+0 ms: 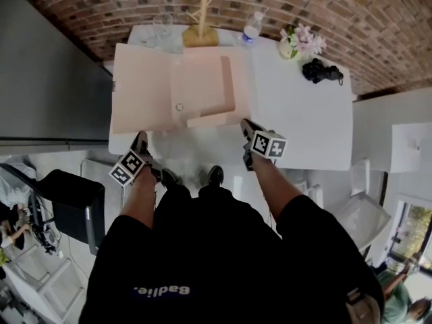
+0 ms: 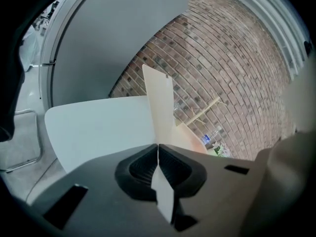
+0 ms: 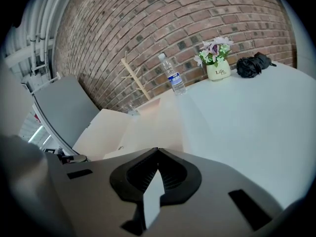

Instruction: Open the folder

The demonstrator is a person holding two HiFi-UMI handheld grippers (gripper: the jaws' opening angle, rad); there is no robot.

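Observation:
The pale pink folder [image 1: 145, 90] lies opened out on the white table [image 1: 304, 120], its left cover flat and its inner pocket part [image 1: 202, 93] showing low raised flaps. My left gripper [image 1: 140, 139] hangs at the table's near edge, just below the folder's left cover, jaws shut with nothing in them. In the left gripper view a folder flap [image 2: 159, 102] stands upright ahead of the left gripper [image 2: 158, 146]. My right gripper [image 1: 246, 123] sits at the folder's near right corner, also shut and empty. The folder [image 3: 143, 127] spreads ahead of the right gripper [image 3: 157, 150].
At the table's far edge stand a wooden rack [image 1: 200, 20], a water bottle [image 1: 252, 25], a flower pot [image 1: 294, 44] and a black bundle [image 1: 322, 71]. A grey panel [image 1: 47, 79] rises to the left; a black chair [image 1: 73, 206] is below it.

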